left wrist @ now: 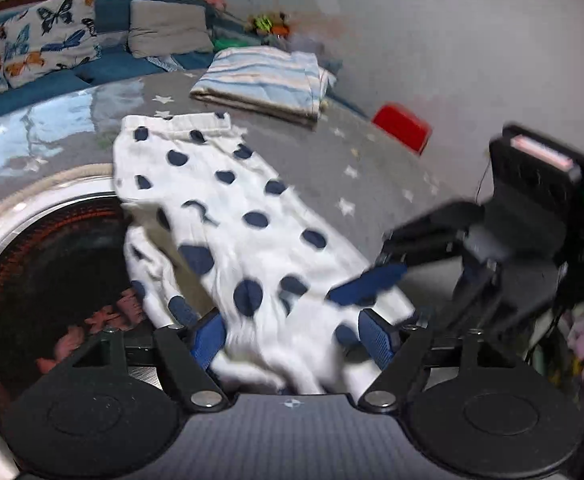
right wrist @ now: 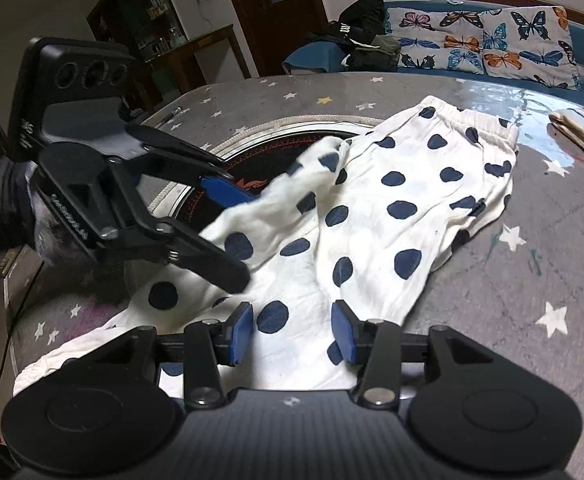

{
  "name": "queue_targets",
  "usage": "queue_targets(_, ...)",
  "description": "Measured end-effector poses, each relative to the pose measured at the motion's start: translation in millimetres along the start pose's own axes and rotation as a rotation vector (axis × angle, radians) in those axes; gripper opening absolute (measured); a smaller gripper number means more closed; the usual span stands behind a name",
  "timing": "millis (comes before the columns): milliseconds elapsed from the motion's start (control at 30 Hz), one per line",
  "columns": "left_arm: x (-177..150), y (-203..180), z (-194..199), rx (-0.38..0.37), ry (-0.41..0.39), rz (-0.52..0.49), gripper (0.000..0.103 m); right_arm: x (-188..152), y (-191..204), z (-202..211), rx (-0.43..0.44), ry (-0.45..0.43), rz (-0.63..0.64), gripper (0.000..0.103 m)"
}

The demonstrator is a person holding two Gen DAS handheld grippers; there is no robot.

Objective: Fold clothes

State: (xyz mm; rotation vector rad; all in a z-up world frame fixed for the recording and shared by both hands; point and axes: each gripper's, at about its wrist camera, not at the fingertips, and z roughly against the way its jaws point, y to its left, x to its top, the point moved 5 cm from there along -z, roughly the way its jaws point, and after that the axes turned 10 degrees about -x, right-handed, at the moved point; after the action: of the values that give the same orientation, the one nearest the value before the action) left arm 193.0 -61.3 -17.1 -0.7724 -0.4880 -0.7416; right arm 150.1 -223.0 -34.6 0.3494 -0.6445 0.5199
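Observation:
White trousers with dark blue dots lie stretched across the grey star-print table, waistband at the far end. They also show in the right wrist view. My left gripper is open, its blue pads either side of a trouser leg end. In the right wrist view the left gripper stands open around a bunched, lifted leg. My right gripper is open over the other leg end. It shows at the right of the left wrist view, low over the cloth.
A folded striped blanket and a red box sit at the table's far side. A round dark inset with a white rim lies partly under the trousers. A sofa with butterfly cushions stands behind.

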Motion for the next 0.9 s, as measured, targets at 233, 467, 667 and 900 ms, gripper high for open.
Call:
queue_targets(233, -13.4, 12.2, 33.9, 0.088, 0.072, -0.065, 0.073, 1.2, 8.6, -2.9, -0.024, 0.0, 0.035, 0.055)
queue_targets(467, 0.7, 36.1, 77.2, 0.165, -0.152, 0.028, 0.069, 1.6, 8.7, -4.4, -0.028, -0.003, 0.029, 0.056)
queue_targets(667, 1.1, 30.0, 59.3, 0.316, -0.16, -0.074, 0.066, 1.5, 8.7, -4.4, -0.028, -0.009, 0.021, 0.058)
queue_targets(900, -14.3, 3.8, 17.2, 0.337, -0.066, -0.256, 0.064, 2.0, 10.4, -6.0, -0.022, -0.013, 0.024, 0.064)
